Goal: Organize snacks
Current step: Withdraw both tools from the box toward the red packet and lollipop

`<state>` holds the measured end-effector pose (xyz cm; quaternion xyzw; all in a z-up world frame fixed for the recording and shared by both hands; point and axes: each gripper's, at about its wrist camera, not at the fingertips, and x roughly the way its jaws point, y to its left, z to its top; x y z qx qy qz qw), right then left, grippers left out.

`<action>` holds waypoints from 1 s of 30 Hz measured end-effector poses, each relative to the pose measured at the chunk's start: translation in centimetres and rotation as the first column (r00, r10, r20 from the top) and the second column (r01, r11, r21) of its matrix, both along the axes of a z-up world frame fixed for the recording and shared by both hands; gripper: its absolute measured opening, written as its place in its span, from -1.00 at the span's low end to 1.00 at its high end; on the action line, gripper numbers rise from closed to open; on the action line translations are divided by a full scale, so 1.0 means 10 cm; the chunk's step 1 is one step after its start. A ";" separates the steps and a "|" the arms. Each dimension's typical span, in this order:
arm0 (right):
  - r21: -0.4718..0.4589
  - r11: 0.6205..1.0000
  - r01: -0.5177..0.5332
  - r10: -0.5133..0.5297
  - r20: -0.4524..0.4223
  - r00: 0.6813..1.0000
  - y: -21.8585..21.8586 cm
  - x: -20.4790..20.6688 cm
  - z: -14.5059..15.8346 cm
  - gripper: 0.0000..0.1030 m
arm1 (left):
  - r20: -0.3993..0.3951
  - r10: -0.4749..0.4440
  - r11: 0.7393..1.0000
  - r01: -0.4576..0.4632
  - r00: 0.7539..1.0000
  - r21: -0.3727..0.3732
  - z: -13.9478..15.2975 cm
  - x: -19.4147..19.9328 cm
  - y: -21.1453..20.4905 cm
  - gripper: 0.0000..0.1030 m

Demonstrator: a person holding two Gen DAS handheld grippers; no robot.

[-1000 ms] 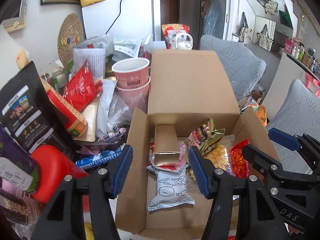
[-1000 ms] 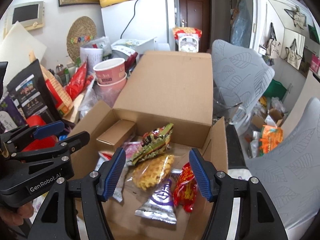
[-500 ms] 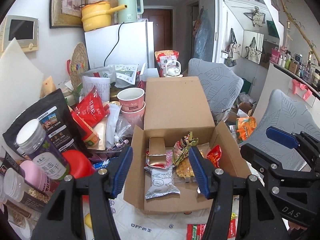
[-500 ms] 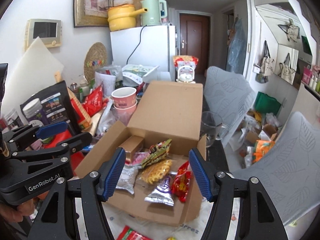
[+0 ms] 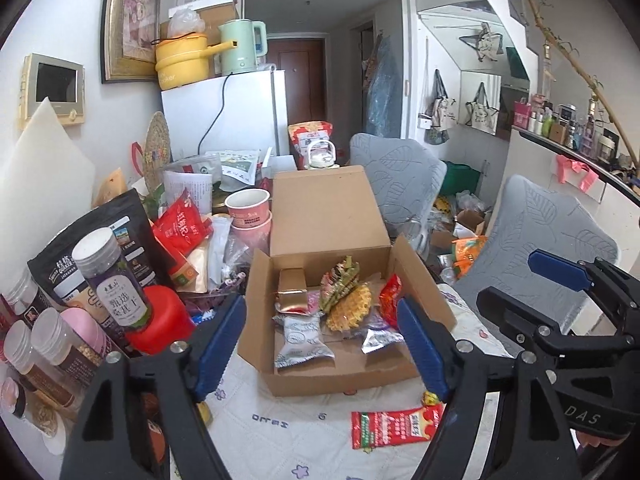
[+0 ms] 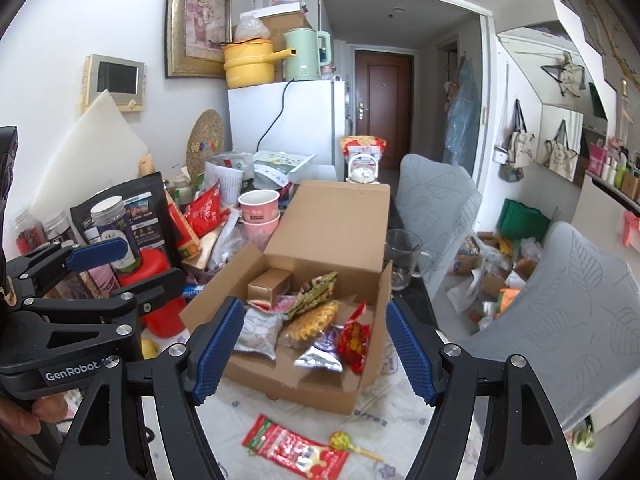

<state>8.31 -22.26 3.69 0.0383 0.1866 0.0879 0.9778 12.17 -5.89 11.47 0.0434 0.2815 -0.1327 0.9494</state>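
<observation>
Both grippers empty over snack box.
Left gripper [image 5: 320, 336] & right gripper [image 6: 314, 348] jaws just spreading, nothing between; red packet [image 6: 294, 448] is flat on table, pads may skid.

- A white patterned tablecloth [image 6: 384, 412] covers the table.
- On it stands an open cardboard box [image 6: 316, 384].
- Before the box lie a red snack packet [image 6: 294, 446] and a lollipop [image 6: 340, 440].
- Jars and bags crowd its left.

The left gripper [image 5: 320, 336] pointed forward and somewhat downward, its jaws having just been opening, nothing between its blue pads [image 5: 218, 340]; the right gripper [image 6: 314, 348] sat beside it, jaws likewise just opening and empty; fingers [image 6: 44, 410] curled under the left gripper's handle.
</observation>
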 end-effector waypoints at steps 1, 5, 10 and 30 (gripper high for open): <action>0.002 1.000 0.004 -0.004 0.000 1.000 -0.01 -0.04 -0.01 0.44 | -0.004 -0.009 1.000 0.009 1.000 -0.002 0.00 -0.05 -0.01 0.51; 0.011 1.000 0.024 -0.024 0.002 1.000 -0.08 -0.22 -0.07 0.46 | 0.000 -0.040 0.999 0.040 0.999 -0.005 -0.02 -0.25 -0.03 0.51; 0.030 0.998 0.047 -0.047 0.001 0.999 -0.15 -0.45 -0.18 0.46 | 0.004 -0.077 0.997 0.077 0.997 -0.013 -0.05 -0.45 -0.03 0.51; 0.069 0.997 -0.039 0.046 -0.106 0.993 -0.07 -0.70 -0.97 0.46 | -0.139 -0.101 0.995 0.097 0.985 -0.038 -0.74 -0.88 0.09 0.51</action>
